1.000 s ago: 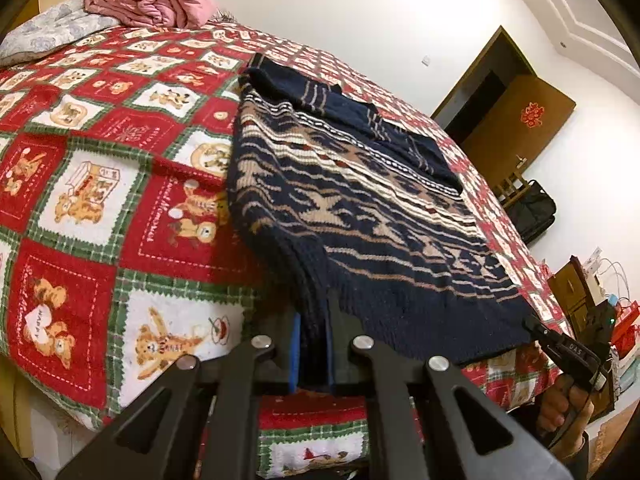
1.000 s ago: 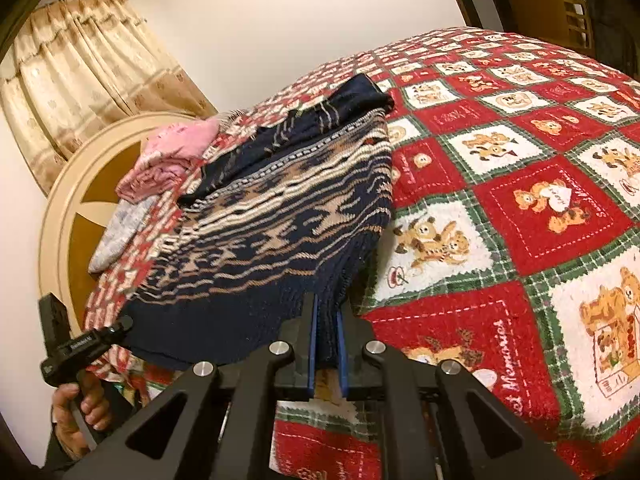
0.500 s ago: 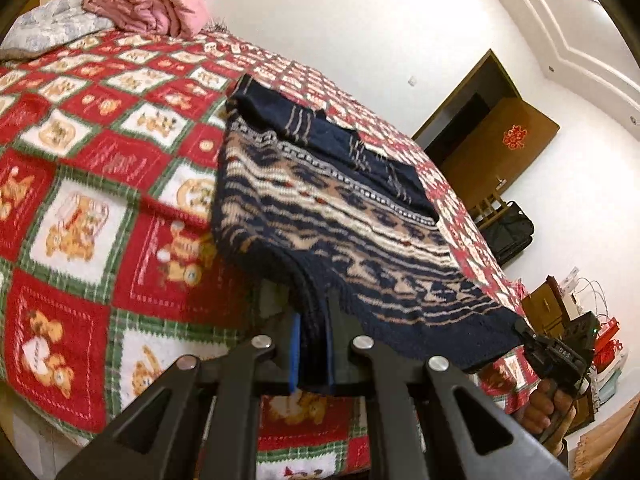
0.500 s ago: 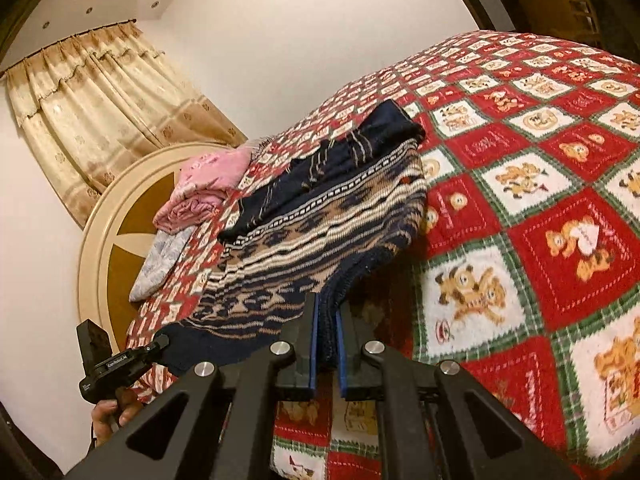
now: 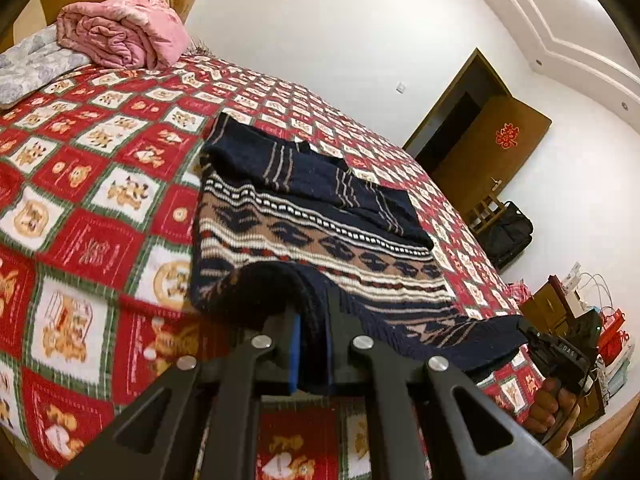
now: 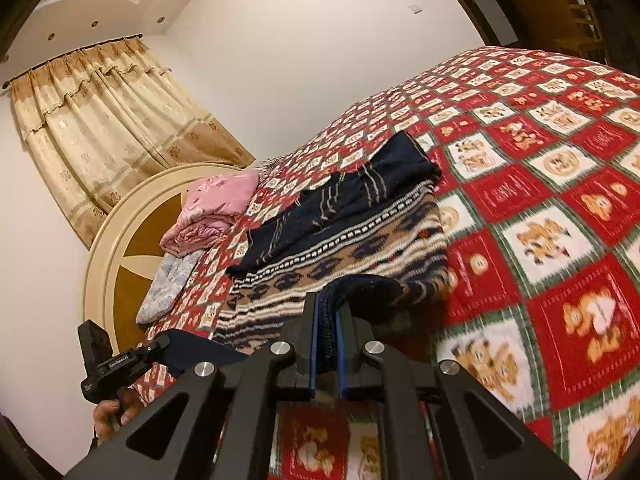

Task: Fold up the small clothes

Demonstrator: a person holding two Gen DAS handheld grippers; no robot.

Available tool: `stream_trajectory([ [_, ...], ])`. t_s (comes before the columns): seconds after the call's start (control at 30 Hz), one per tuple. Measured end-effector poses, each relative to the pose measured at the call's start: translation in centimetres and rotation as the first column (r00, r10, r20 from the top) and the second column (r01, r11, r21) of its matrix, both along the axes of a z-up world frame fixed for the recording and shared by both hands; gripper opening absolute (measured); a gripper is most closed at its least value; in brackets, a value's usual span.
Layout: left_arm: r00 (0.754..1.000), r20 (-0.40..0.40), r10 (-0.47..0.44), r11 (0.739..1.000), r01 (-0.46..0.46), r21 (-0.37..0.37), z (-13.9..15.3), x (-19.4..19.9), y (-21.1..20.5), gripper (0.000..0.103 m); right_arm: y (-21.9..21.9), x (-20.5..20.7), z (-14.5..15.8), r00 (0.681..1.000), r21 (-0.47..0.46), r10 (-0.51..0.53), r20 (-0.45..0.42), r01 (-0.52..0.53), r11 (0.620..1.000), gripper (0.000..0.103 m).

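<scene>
A navy knit sweater (image 5: pixel 320 236) with tan and white patterned bands lies on the bed, its sleeves folded across the far part. It also shows in the right wrist view (image 6: pixel 344 240). My left gripper (image 5: pixel 314 344) is shut on the sweater's near left hem corner and holds it lifted off the bed. My right gripper (image 6: pixel 327 336) is shut on the near right hem corner, also lifted. The right gripper shows in the left wrist view (image 5: pixel 556 354), and the left gripper in the right wrist view (image 6: pixel 124 364). The hem hangs between them.
The bed carries a red, green and white teddy-bear quilt (image 5: pixel 100 184). A folded pink blanket (image 5: pixel 120 32) and a grey pillow (image 5: pixel 32 72) lie by the round headboard (image 6: pixel 132 248). A wooden door (image 5: pixel 492 148), a black bag (image 5: pixel 508 236) and curtains (image 6: pixel 104 120) stand around.
Both grippers have risen and moved forward over the bed with the hem, so the sweater's near part curls up off the quilt and over its body.
</scene>
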State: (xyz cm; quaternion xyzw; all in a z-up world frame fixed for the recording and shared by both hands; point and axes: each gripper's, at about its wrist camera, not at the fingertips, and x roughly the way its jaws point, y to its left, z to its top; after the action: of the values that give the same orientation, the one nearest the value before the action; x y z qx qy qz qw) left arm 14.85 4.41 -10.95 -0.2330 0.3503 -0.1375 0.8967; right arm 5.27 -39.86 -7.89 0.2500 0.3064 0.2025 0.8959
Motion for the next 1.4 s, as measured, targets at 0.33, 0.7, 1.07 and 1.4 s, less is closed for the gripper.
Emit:
stream_trajectory([
  [0.33,1.0,-0.011,-0.002,1.0,0.002,-0.011,1.5,4.2,0.9,0.01,0.9,6.5,2.9,1.0,-0.022,-0.001,0.011,0.001,1.0,0.007],
  [0.7,1.0,0.005,-0.015,1.0,0.015,0.008,3.0,10.0,1.5,0.01,2.4,13.1,5.3,1.0,-0.07,-0.001,0.019,0.002,0.998,0.007],
  [1.07,1.0,-0.009,-0.016,1.0,0.016,-0.006,3.1,17.9,2.6,0.01,3.7,21.7,6.3,1.0,-0.086,-0.013,0.002,0.013,0.996,0.007],
  [1.4,0.997,-0.075,-0.028,0.999,0.026,-0.028,1.1,25.7,2.6,0.01,4.3,30.2,4.3,0.998,-0.098,-0.02,-0.061,0.014,0.995,0.007],
])
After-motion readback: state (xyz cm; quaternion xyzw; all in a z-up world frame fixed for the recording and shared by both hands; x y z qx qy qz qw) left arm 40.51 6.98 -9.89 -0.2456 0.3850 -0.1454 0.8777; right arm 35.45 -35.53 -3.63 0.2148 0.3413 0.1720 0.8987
